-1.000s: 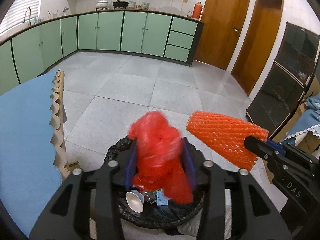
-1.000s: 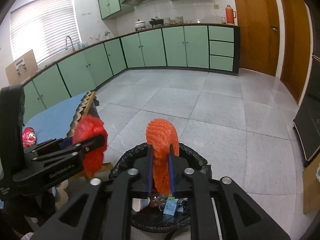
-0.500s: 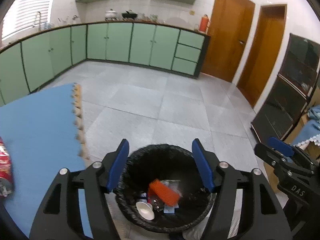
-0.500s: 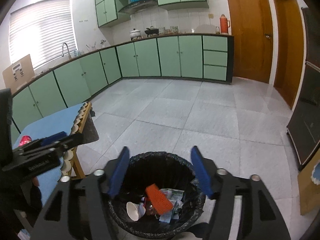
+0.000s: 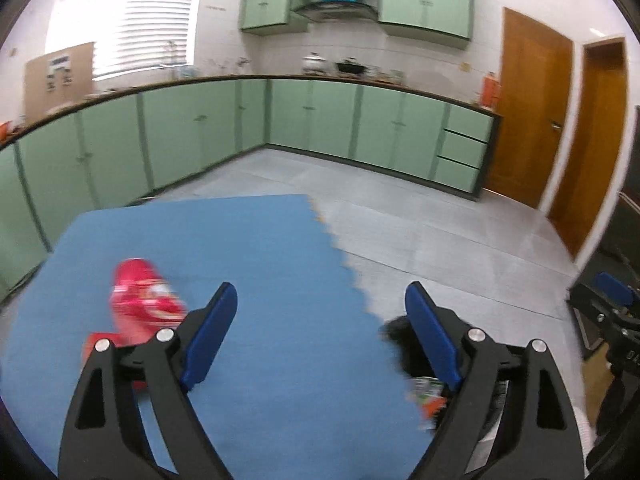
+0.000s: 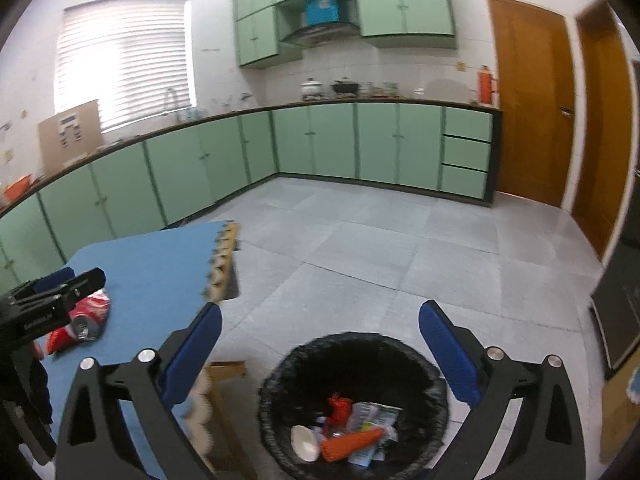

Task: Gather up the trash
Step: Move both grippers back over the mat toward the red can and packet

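Both my grippers, left gripper (image 5: 320,332) and right gripper (image 6: 320,352), now spread empty after dropping trash into the bin (image 6: 276,376), leaving 1 crushed red can (image 6: 86,318) on the blue table (image 6: 160,264).

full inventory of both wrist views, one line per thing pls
crushed can: 1, red, lying on the blue mat by the left gripper
red wrapper: 1, red, beside the can; blurred
blue mat: 1, blue, covers the table top
trash bin: 1, black liner, on the floor beside the table
orange foam net: 1, orange, inside the bin
red bag: 1, red, inside the bin
white cup: 1, white, inside the bin
wrappers: several, pale, inside the bin
cabinets: run of green, along the walls
doors: 2, brown wood, far right
thermos: 1, orange, on the counter
left gripper: open, above the mat
right gripper: open, above the bin
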`<state>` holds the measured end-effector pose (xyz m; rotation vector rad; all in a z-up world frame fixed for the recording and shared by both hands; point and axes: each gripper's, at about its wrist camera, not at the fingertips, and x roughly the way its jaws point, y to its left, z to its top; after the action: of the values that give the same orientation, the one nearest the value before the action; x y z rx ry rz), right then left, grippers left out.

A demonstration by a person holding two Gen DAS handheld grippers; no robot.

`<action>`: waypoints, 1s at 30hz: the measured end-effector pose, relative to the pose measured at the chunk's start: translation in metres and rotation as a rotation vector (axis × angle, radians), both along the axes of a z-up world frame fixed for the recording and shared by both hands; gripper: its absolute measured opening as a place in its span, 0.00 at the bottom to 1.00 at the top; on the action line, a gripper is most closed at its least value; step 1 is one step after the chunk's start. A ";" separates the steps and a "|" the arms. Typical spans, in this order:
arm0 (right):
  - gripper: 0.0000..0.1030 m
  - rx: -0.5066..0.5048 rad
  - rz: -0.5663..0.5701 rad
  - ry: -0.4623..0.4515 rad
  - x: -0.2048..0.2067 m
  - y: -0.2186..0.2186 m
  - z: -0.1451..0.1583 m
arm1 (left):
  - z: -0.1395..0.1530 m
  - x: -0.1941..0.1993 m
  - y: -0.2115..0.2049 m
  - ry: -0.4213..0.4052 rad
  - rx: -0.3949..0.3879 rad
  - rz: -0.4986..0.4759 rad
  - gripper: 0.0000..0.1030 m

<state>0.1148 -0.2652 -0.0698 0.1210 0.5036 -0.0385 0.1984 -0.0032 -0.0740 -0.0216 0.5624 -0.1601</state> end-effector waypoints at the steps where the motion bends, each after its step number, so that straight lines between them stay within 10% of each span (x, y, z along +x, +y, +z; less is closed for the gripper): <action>1: 0.94 0.003 0.014 -0.002 0.002 0.008 0.001 | 0.002 -0.001 0.008 -0.002 0.009 0.022 0.81; 15: 0.94 0.017 0.315 -0.015 0.046 0.160 -0.001 | 0.001 -0.021 0.153 0.020 0.075 0.327 0.81; 30: 0.92 -0.076 0.529 0.092 0.080 0.294 -0.041 | -0.026 -0.015 0.229 0.102 0.014 0.416 0.81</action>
<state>0.1949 0.0287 -0.1103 -0.0917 0.6124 0.4548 0.1835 0.2259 -0.1001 -0.1326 0.6491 0.2509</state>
